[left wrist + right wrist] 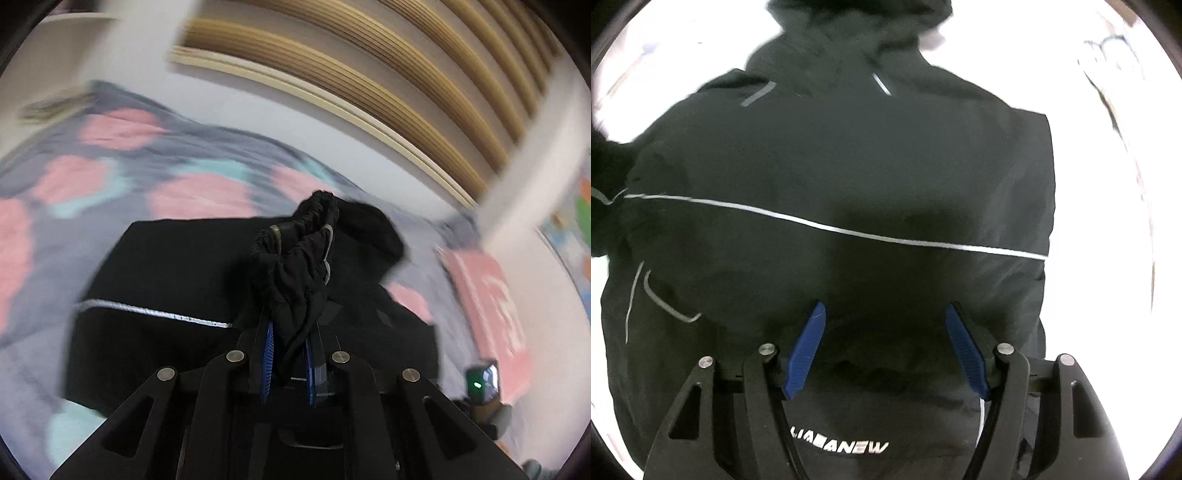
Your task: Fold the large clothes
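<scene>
A black jacket (166, 266) with a thin reflective stripe lies spread on a bed. In the left wrist view my left gripper (301, 240) is shut on the jacket's black elastic sleeve cuff (295, 280), which is bunched between the fingers and lifted above the jacket's body. In the right wrist view the jacket (849, 166) fills the picture, hood at the top, stripe (849, 230) across the middle and white lettering near the bottom. My right gripper (886, 306) points down just over it, open, with nothing between its blue pads (807, 347).
A grey blanket (110, 177) with pink and teal patches covers the bed under the jacket. Wooden slats (369, 74) and a white post (535, 177) stand behind the bed. A pink cloth (487, 295) lies at the right, with a small green-lit device (484, 380) below it.
</scene>
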The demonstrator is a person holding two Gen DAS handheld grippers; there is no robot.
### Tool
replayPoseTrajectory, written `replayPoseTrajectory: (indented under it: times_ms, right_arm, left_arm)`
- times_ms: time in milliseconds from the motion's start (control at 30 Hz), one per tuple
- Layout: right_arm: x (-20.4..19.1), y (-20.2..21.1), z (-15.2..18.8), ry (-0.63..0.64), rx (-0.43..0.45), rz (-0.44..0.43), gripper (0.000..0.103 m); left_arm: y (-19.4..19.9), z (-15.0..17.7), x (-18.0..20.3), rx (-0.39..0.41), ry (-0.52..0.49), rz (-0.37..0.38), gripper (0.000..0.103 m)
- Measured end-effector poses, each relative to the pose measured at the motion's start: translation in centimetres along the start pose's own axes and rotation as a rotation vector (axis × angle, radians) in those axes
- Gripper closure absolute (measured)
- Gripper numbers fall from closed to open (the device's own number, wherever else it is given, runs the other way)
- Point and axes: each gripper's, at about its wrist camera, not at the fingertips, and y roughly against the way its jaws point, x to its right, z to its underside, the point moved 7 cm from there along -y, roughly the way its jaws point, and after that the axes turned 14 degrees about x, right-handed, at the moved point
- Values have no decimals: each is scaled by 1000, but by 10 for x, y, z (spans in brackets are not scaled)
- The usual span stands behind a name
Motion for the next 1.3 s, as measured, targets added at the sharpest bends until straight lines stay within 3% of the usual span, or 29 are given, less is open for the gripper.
replayPoseTrajectory:
  times_ms: [100,233,300,467,533,567,633,700,833,900,1000,1100,1133,1200,1300]
  right_arm:
    - [0,11,2,14,20,-4,31]
    - [2,19,6,-53,22,-44,31]
    - [-2,19,3,-72,18,-66,31]
    - [-14,15,-13,-87,15,-125,31]
    - [-21,14,-25,-103,23,-167,31]
    - [-25,15,-31,-113,27,-189,31]
    - [-35,18,-45,-146,39,-260,31]
    - [-43,24,-56,-171,48,-316,31]
    - [-60,16,-72,-182,34,-368,31]
    - [-71,7,-77,-174,17,-384,31]
    - [-92,-9,-83,-167,-24,-419,31]
    - [-112,-33,-82,-185,-79,-439,31]
    - [-117,-38,-81,-191,-93,-453,36]
    - [-128,-43,-78,-162,-106,-439,62]
    - [-131,-29,-80,-73,-34,-375,69]
  left_arm:
    - [-36,33,43,-109,-53,98,89]
    - [-101,107,56,-311,-186,55,89]
    - [-117,134,53,-359,-219,21,87]
    - [-130,162,40,-445,-160,33,84]
    - [-123,159,42,-464,-124,63,72]
    - [-120,157,43,-477,-89,88,58]
    - [-105,149,49,-477,-3,164,50]
    - [-90,145,55,-472,-5,195,49]
    - [-65,137,45,-450,2,150,49]
    - [-50,127,27,-404,17,101,49]
    - [-35,111,2,-344,-46,-36,49]
    - [-25,96,-20,-318,-51,-106,49]
    - [-24,93,-25,-319,-34,-116,49]
    - [-22,86,-36,-322,-1,-135,49]
    - [-18,75,-47,-294,-8,-171,49]
